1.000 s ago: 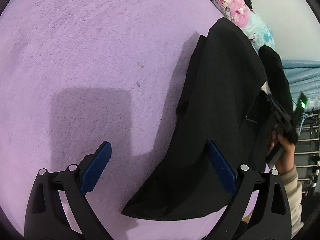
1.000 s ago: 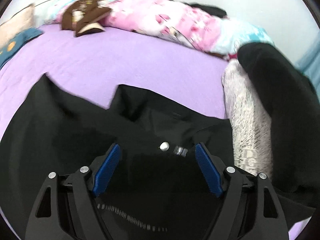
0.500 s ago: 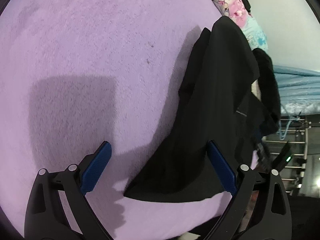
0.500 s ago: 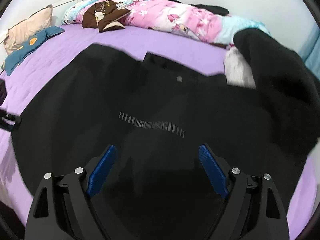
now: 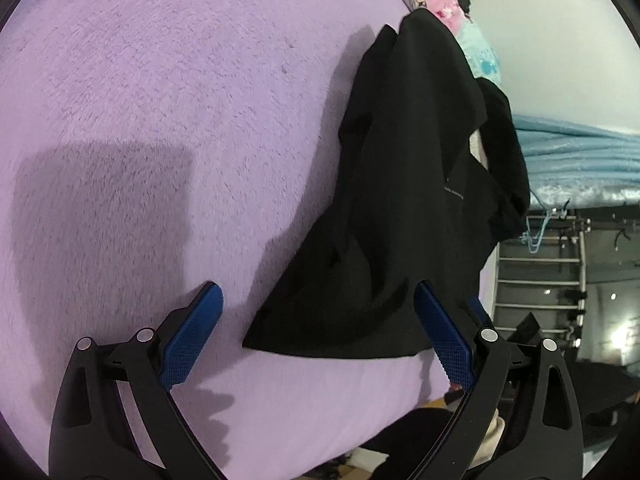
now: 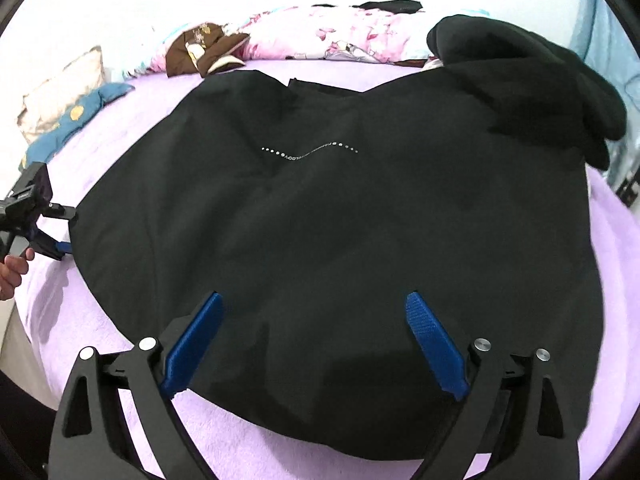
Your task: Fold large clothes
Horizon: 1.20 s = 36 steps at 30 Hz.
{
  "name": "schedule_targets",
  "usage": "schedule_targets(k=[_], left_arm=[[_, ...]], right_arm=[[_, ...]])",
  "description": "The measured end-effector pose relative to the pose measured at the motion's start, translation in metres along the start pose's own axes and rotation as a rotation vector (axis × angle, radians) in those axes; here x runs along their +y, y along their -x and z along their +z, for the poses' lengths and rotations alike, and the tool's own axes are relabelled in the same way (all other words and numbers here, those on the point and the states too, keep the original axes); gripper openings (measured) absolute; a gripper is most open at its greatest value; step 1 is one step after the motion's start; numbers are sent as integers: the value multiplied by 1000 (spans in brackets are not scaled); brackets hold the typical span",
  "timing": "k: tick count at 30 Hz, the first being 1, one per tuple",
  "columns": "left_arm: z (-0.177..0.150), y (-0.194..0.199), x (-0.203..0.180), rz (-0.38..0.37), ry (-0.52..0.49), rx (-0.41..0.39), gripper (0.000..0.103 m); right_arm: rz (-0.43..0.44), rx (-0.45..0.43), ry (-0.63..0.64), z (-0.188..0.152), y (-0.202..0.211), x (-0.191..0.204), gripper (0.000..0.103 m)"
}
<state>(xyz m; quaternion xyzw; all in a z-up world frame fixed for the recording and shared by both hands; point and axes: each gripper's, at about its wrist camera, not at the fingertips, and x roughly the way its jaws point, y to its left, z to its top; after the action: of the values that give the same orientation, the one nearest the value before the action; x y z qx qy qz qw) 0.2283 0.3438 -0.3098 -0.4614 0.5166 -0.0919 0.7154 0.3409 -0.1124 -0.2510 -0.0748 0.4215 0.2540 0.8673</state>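
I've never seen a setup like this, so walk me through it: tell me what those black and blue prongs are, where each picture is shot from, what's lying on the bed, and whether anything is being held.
The prongs are two-finger grippers that a person carries, one in each hand. Each has a wide-angle camera looking forward along its fingers, so the fingers frame the bottom of its picture.

The left gripper looks at one corner of the black garment; the right gripper looks across the whole garment, spread on a purple blanket. The left gripper and the person's hand also show at that picture's left edge.

A second dark garment lies heaped at the far right, with a pink floral quilt behind.

Both grippers are open and hold nothing; the right one's jaws have just been opening.
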Motion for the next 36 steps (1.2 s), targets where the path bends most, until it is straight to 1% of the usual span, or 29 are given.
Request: schedule_targets(k=[5,7,13,21,29,36], left_arm=[[-5,-6,-13,28,-49,7,93],[-6,-9,-19,23,-63,16,93],[-8,-19,-29,52,-98,34,94],[-9,-37,-43,143,-157,52,95],[-8,-44,-49,179,-174,61,95],[-9,-49,-54,196,-184,64,96]], right_arm=[[31,0,-45,-6,-15,-4,91],[38,2,-59,-4,-23,-3,91],[40,3,-44,-1,-36,3,91],[28,13,-48,-2,-42,2,91],[42,13,-38,-4,-43,4,91],[43,13,-38,-4,-43,4,91]])
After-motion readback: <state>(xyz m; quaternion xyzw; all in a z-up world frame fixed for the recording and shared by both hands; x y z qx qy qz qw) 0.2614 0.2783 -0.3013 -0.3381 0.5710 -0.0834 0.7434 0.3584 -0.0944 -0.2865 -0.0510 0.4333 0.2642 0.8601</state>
